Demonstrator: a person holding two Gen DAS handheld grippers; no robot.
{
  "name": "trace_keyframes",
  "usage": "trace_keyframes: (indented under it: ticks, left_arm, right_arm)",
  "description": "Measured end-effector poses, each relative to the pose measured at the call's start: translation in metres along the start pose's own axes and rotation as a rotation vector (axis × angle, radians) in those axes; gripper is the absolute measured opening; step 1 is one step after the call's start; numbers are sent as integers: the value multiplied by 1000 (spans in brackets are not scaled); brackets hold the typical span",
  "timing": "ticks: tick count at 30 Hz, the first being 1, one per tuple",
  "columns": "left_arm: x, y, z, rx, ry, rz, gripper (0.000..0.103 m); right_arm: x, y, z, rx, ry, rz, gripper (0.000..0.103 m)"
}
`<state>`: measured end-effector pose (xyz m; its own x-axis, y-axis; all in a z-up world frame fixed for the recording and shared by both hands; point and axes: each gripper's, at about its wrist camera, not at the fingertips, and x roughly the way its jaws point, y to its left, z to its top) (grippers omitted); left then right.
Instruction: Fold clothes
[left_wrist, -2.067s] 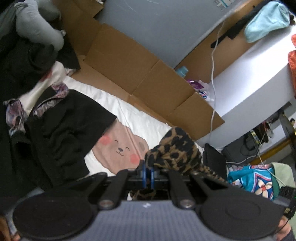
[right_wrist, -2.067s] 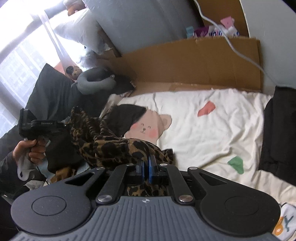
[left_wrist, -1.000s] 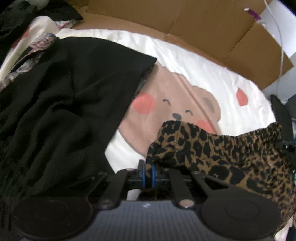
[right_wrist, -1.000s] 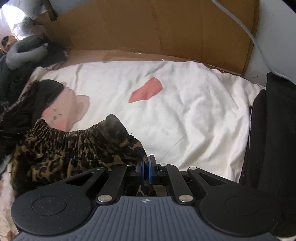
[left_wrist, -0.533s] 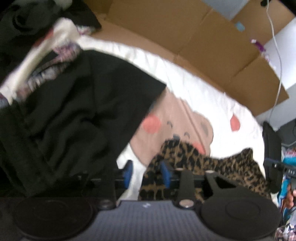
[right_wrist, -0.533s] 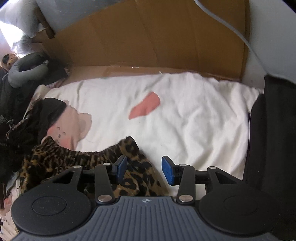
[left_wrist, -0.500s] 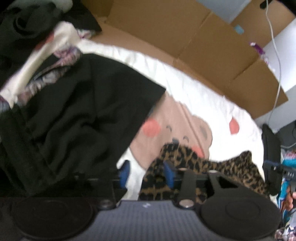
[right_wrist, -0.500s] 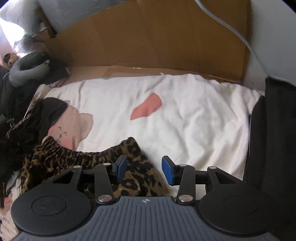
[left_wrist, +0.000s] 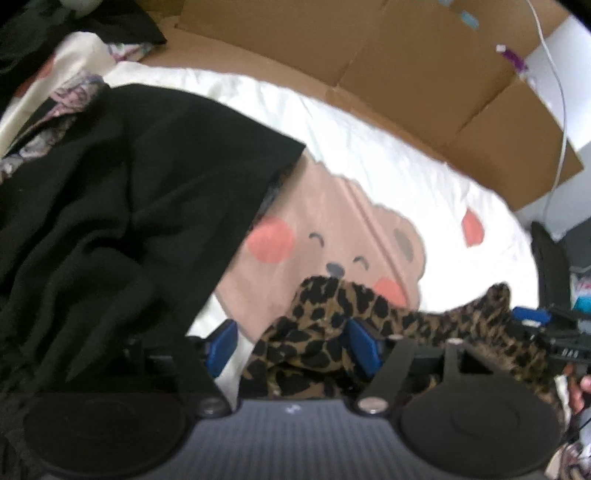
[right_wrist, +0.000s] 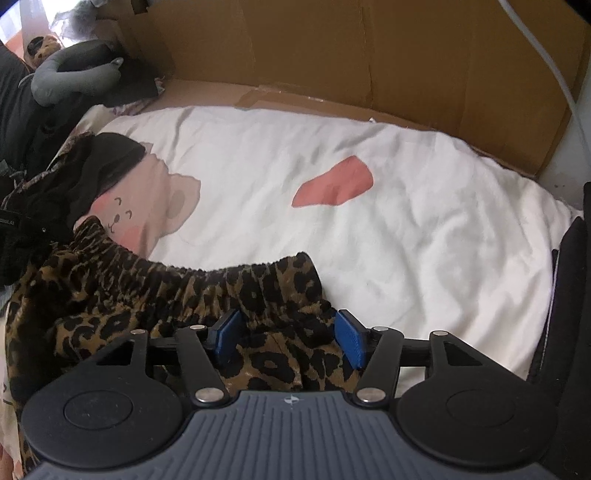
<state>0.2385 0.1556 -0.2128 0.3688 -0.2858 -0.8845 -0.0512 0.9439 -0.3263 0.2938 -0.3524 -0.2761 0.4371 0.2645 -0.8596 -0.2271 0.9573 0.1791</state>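
A leopard-print garment (right_wrist: 147, 295) with a gathered elastic waistband lies on the white bed sheet (right_wrist: 406, 221), its waistband stretched from left to right. My right gripper (right_wrist: 288, 338) is open, jaws apart, over the garment's right corner. My left gripper (left_wrist: 291, 345) is open, and the garment's left corner (left_wrist: 317, 332) lies loose between the blue pads. The right gripper's blue pad (left_wrist: 528, 315) shows at the right edge of the left wrist view.
A black garment (left_wrist: 122, 206) lies in a heap on the left, partly over a bear print (left_wrist: 332, 243) on the sheet. Cardboard panels (right_wrist: 351, 55) line the far edge of the bed. A grey plush toy (right_wrist: 70, 77) lies at the back left. A dark object (right_wrist: 572, 295) stands along the right.
Both grippers were shut on the leopard garment's waistband, carried it over the bed and stretched it out. They have opened wide and let it go, and it rests on the sheet.
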Motion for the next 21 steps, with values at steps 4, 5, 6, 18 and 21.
trace_keyframes:
  ticks: [4, 5, 6, 18, 21]
  left_arm:
    - [7, -3, -10, 79, 25, 40, 75]
    - [7, -6, -13, 102, 28, 53, 77]
    - [7, -8, -15, 122, 34, 67, 77]
    - [-6, -17, -24, 137, 13, 60, 34]
    - [-16, -25, -24, 189, -1, 83, 9]
  right_arm:
    - [8, -4, -4, -1, 23, -22, 63]
    - [10, -5, -5, -3, 28, -30, 63]
    - [11, -5, -5, -6, 31, -38, 63]
    - [14, 4, -8, -14, 41, -61, 25]
    - [3, 4, -9, -15, 14, -95, 5]
